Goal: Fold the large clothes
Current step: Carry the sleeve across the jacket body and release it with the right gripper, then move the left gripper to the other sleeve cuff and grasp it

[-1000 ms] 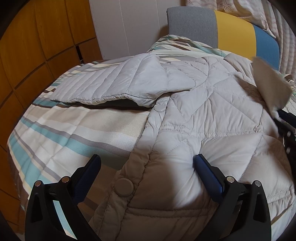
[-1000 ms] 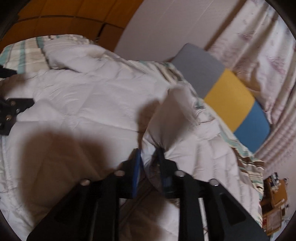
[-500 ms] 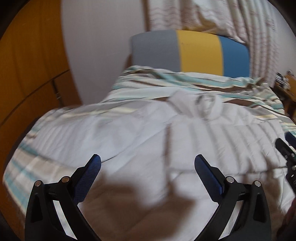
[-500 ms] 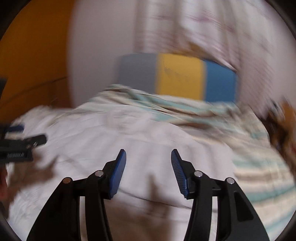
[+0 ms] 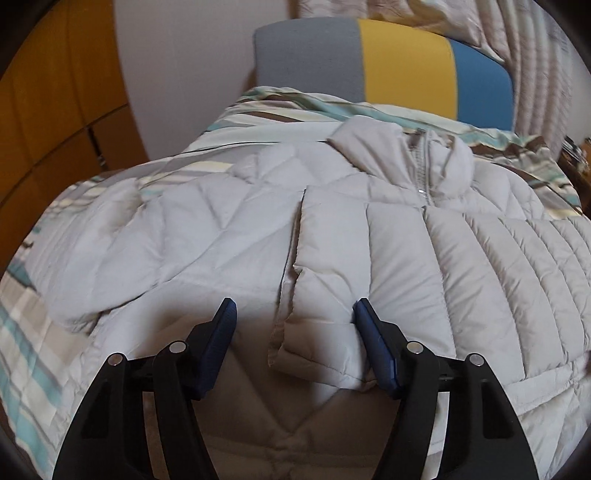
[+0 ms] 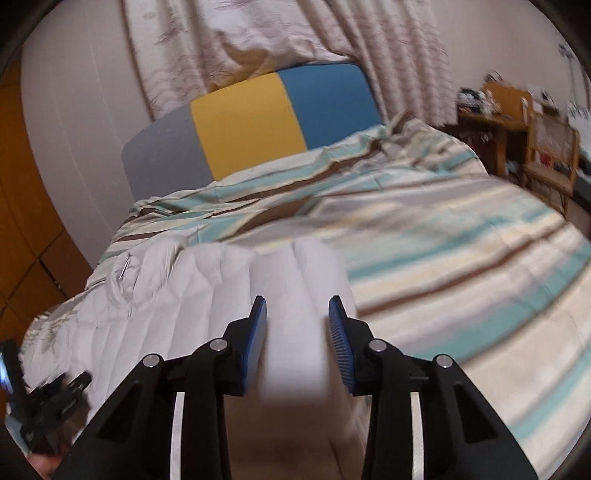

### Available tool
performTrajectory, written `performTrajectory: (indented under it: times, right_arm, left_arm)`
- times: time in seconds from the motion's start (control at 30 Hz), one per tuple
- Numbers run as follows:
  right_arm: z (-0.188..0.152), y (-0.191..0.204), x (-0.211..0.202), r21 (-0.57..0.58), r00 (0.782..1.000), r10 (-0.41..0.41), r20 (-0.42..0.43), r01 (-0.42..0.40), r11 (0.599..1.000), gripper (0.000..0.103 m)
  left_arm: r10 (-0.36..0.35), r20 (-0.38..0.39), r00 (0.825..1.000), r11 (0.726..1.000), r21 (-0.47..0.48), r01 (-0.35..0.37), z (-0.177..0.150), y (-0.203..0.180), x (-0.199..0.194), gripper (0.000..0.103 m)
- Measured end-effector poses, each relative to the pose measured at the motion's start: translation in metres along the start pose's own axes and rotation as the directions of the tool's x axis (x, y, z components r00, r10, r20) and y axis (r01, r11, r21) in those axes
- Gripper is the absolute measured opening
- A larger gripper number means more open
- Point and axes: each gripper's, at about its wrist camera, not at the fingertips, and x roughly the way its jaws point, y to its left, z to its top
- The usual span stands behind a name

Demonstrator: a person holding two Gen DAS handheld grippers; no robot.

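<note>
A pale grey quilted puffer jacket point(image 5: 229, 229) lies front up on the striped bed, collar toward the headboard. Its right sleeve point(image 5: 424, 258) is folded across the chest, and the cuff end lies between my left fingers. My left gripper point(image 5: 293, 328) is open just above the jacket, straddling the cuff. My right gripper point(image 6: 297, 325) is open over the sleeve's shoulder end point(image 6: 295, 291), near the jacket's right edge. The left gripper shows at the lower left of the right wrist view point(image 6: 44, 402).
The bed has a striped teal, brown and cream cover point(image 6: 461, 240). A grey, yellow and blue headboard point(image 5: 399, 62) stands at the far end, with curtains point(image 6: 295, 33) behind. Wooden cabinets point(image 5: 48, 110) are on the left. A wooden table and chair point(image 6: 517, 129) stand at the right.
My right gripper let go of the sleeve after carrying it across the chest, and moved back right. My left gripper's jaws narrowed and it moved over the cuff.
</note>
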Motion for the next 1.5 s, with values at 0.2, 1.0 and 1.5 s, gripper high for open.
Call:
performTrajectory:
  times: [0.2, 1.0, 1.5]
  right_arm:
    - [0.012, 0.009, 0.09, -0.077, 0.98, -0.141, -0.141, 0.131, 0.988, 0.023]
    - [-0.042, -0.034, 0.051, 0.002, 0.948, -0.245, -0.204, 0.25, 0.968, 0.081]
    - [-0.046, -0.031, 0.049, -0.036, 0.921, -0.347, -0.177, 0.346, 0.937, 0.101]
  left_arm:
    - [0.002, -0.024, 1.0, 1.0, 0.016, -0.002, -0.001, -0.006, 0.007, 0.071]
    - [0.007, -0.051, 0.999, 1.0, 0.031, -0.005, -0.003, -0.005, 0.011, 0.091]
    - [-0.196, 0.08, 0.977, 0.973, -0.105, 0.204, 0.014, 0.101, -0.055, 0.1]
